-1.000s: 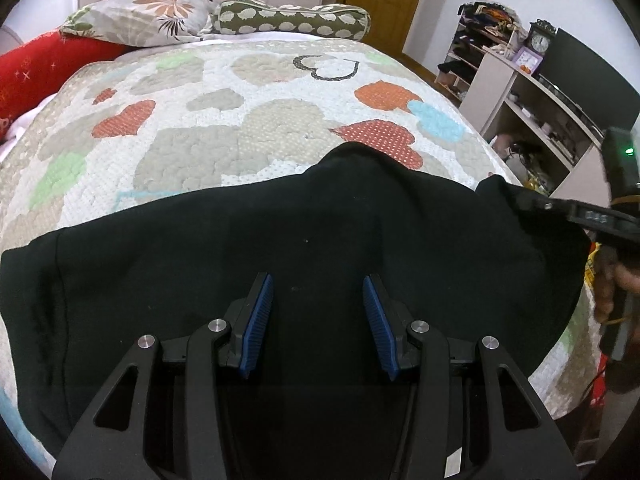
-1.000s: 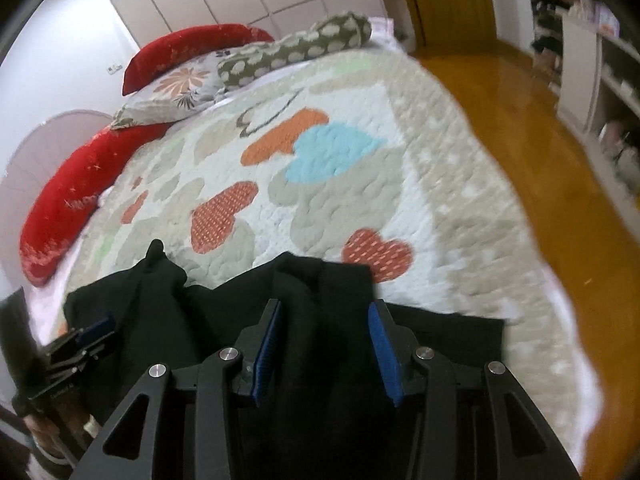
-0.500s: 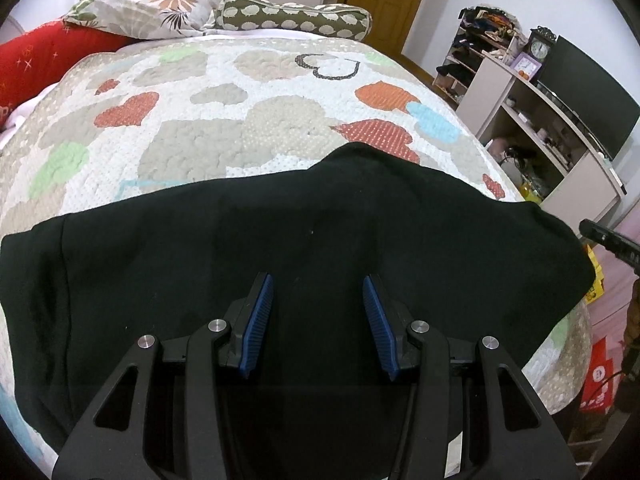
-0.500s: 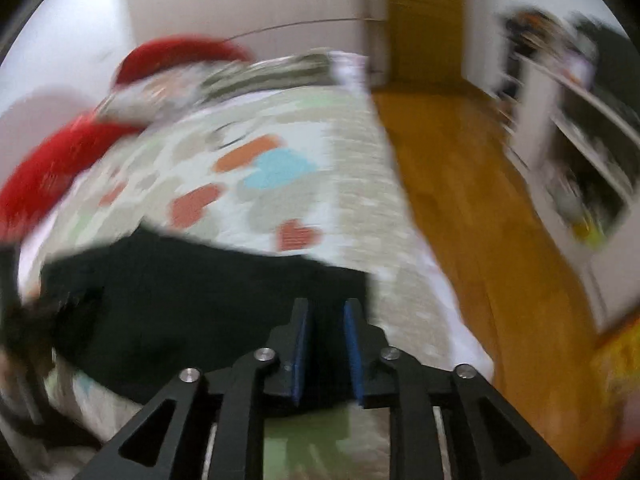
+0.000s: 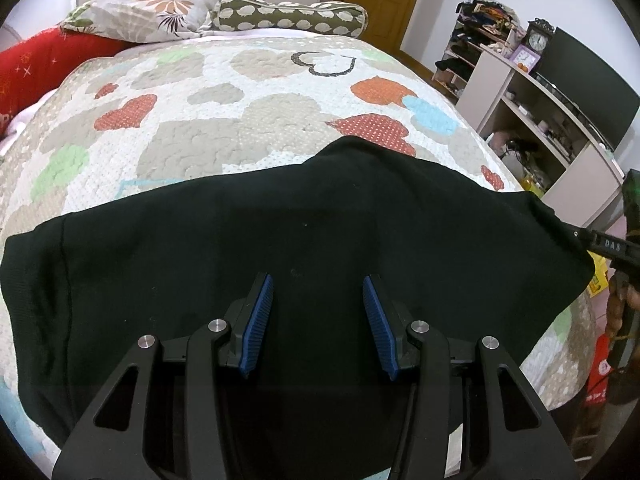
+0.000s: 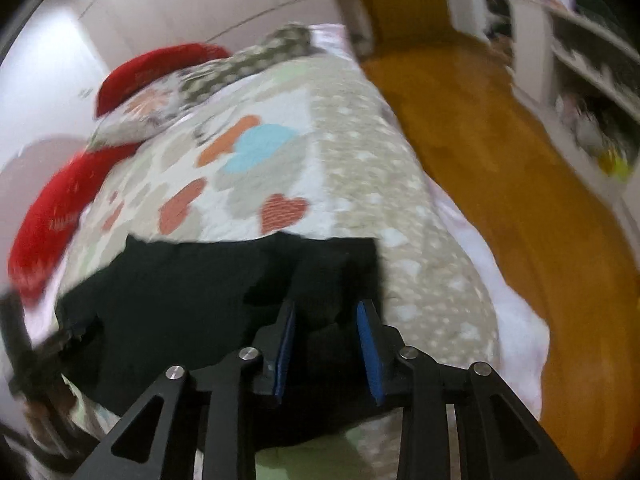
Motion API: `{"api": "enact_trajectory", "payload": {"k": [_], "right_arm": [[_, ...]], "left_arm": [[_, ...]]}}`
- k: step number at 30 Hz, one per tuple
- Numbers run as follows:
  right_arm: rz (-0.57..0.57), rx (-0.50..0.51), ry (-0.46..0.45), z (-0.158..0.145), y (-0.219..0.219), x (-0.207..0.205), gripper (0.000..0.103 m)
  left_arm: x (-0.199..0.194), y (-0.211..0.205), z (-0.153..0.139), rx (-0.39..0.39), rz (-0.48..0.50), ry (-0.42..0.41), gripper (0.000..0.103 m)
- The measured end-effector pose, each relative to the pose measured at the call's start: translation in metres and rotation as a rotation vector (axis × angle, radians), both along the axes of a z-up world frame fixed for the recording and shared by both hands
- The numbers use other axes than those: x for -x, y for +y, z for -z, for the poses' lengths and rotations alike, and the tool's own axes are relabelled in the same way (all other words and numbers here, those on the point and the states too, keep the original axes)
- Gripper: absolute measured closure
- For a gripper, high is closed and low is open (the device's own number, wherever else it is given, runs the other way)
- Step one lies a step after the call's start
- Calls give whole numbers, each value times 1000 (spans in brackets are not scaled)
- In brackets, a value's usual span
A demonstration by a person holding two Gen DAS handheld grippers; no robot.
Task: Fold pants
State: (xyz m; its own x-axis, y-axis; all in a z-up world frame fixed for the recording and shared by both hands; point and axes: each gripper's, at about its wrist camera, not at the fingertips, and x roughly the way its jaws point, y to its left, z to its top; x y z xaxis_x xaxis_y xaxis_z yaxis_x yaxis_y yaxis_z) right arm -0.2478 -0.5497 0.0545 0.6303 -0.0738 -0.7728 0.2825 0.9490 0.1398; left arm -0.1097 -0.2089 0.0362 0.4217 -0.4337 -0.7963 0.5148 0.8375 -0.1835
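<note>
Black pants (image 5: 320, 240) lie spread sideways across the near end of a heart-patterned quilt (image 5: 200, 120). My left gripper (image 5: 318, 280) hovers low over their middle, its blue pads well apart and the cloth flat beneath, so it is open. In the blurred right wrist view the pants (image 6: 180, 280) end just right of my right gripper (image 6: 326, 304), whose pads pinch a raised bunch of black cloth at that end. The same gripper (image 5: 600, 242) shows at the pants' right corner in the left wrist view. The pants' near edge is hidden under both grippers.
Pillows (image 5: 152, 12) and a red cushion (image 5: 40, 64) line the bed's head. A shelf unit (image 5: 540, 128) with a dark screen (image 5: 588, 84) stands right of the bed, across an orange wooden floor (image 6: 500, 160). A hand (image 5: 624, 304) holds the right gripper.
The right gripper's jaws narrowed on the cloth and it moved right toward the bed's edge. The pants' right end now lies stretched out flatter. The left gripper kept still.
</note>
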Motion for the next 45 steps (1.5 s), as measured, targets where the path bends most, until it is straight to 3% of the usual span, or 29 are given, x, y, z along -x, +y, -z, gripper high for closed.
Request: {"api": "enact_trajectory", "payload": {"k": [3, 6, 8, 11, 14, 17, 20, 27, 31, 34, 41, 45], "right_arm": [[-3, 216, 1, -13, 20, 4, 92], [46, 328, 39, -12, 13, 1, 93], [68, 234, 48, -5, -4, -1, 93], [92, 71, -29, -10, -20, 7, 91], [116, 110, -26, -15, -18, 6, 87], [65, 97, -34, -15, -7, 1, 87], [49, 153, -30, -13, 5, -5, 87], [119, 312, 88, 17, -9, -19, 87], [124, 240, 52, 9, -21, -7, 87], [134, 289, 56, -3, -16, 1, 87], [94, 296, 6, -33, 5, 17, 85], [51, 230, -54, -43, 14, 28, 76]], "left_arm": [[-1, -1, 0, 1, -9, 4, 57], [-1, -3, -1, 17, -14, 4, 57], [1, -6, -2, 15, -6, 1, 57], [7, -8, -7, 6, 14, -21, 57], [11, -11, -13, 17, 36, -32, 57], [16, -17, -17, 19, 55, -45, 57], [17, -22, -16, 17, 67, -41, 57], [21, -33, -6, 3, 100, -24, 57], [23, -34, -5, 9, 108, -17, 57], [24, -35, -6, 16, 107, -12, 57], [30, -44, -13, 23, 144, -22, 57], [32, -56, -16, 24, 182, -19, 57]]}}
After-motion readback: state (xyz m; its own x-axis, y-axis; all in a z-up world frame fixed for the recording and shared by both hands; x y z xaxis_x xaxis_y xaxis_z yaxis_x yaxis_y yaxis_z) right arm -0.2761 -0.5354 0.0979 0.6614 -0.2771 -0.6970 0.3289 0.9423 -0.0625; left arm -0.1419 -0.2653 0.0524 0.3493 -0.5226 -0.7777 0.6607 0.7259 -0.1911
